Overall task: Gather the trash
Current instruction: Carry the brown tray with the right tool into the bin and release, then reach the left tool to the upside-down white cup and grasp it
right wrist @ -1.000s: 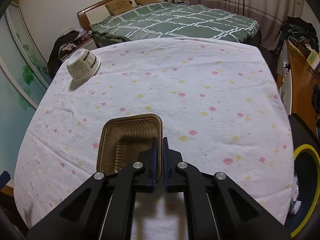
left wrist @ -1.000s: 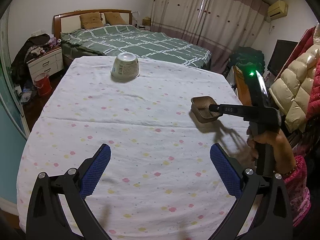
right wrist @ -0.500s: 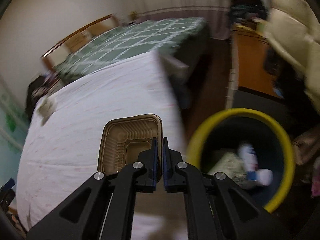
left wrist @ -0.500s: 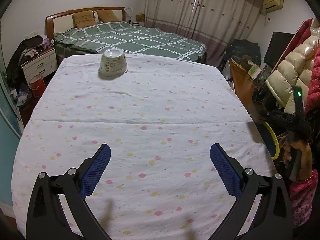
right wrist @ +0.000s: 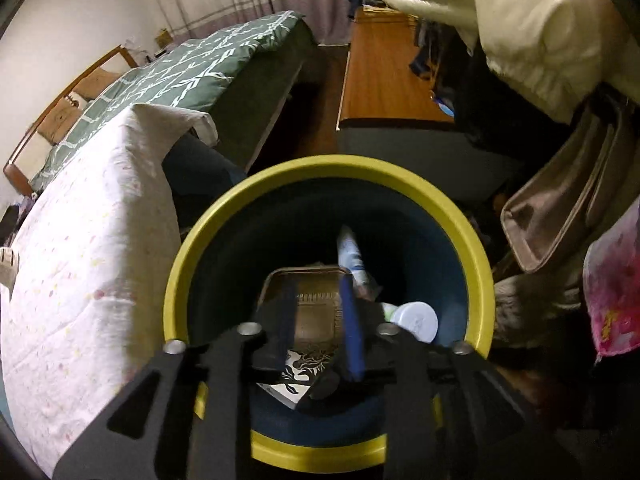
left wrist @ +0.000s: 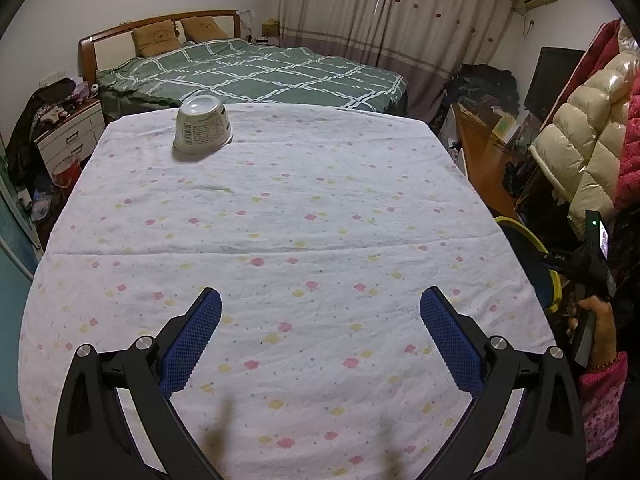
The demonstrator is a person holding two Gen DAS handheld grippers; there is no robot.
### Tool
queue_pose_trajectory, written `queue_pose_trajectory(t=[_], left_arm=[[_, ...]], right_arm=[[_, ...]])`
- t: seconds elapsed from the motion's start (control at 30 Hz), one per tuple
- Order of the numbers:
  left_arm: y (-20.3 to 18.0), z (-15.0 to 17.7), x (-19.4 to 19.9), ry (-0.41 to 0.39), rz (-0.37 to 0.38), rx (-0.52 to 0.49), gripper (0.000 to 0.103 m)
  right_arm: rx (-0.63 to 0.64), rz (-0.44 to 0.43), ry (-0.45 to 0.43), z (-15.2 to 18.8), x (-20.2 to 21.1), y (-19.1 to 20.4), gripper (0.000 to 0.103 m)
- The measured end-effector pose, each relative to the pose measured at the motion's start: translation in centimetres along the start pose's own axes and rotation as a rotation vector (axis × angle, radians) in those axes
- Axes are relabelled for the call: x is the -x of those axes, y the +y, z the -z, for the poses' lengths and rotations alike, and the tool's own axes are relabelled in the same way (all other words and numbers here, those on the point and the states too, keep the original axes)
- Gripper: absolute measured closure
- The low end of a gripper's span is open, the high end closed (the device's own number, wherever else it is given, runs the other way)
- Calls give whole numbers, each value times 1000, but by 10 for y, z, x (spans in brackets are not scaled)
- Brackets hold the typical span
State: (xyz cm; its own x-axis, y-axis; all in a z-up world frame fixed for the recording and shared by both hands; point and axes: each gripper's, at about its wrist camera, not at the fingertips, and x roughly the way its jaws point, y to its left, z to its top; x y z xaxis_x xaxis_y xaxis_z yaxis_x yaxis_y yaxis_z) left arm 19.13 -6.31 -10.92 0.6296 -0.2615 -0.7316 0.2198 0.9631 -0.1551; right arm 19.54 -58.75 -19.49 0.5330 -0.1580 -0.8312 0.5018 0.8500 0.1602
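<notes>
While hovering right over the yellow-rimmed bin (right wrist: 472, 240), right gripper (right wrist: 318, 320) with jaws a little apart, blue pads not pinching anything. Brown tray (right wrist: 316, 312) down inside the bin below the fingers, lying among other trash: a white bottle (right wrist: 352, 254) behind it, a round pale lid (right wrist: 414, 320) to the right, a black-and-white printed box (right wrist: 298, 370) nearer. Can't tell exactly what the tray is resting on, bit blurry.

Crowding the bin: draped table edge with the dotted cloth (right wrist: 80, 260) tight on the left, brown bag (right wrist: 560, 208) and a cream puffer jacket (right wrist: 520, 32) hanging over on the right, wooden cabinet (right wrist: 384, 76) behind, green checked bed (right wrist: 192, 68) far left.

Over on the other side, left gripper (left wrist: 320, 336) above the near end of the table, jaws spread wide and holding nothing. White paper bowl (left wrist: 203, 126) upside down at the far left end of the cloth, well apart from the gripper, open cloth between them. Bin rim peeking out past the table's right edge, with the hand (left wrist: 596, 324) on the other gripper's handle just beside it.
</notes>
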Motion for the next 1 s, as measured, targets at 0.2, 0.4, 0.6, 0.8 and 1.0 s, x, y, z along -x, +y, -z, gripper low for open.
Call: queue_pose_trajectory(t=[0.2,0.4,0.6,0.8,1.0], left_arm=[[17,-10,-15,13,-29,27,5],[45,-35,-32,14,-41,59,5],[75,-75,-61,18,-68,72,5],[105,-124,-104,15,-107,65,5],[122,-162,-153,22,-181,2,5]], right_arm=[[2,-19,-34,7,10,0,65],[-2,-40,-63,6,22,7,63],[6,-51,-89,5,31,18,60],[5,-49,-99,0,35,24,58],[-7,-40,-118,-6,38,26,58]])
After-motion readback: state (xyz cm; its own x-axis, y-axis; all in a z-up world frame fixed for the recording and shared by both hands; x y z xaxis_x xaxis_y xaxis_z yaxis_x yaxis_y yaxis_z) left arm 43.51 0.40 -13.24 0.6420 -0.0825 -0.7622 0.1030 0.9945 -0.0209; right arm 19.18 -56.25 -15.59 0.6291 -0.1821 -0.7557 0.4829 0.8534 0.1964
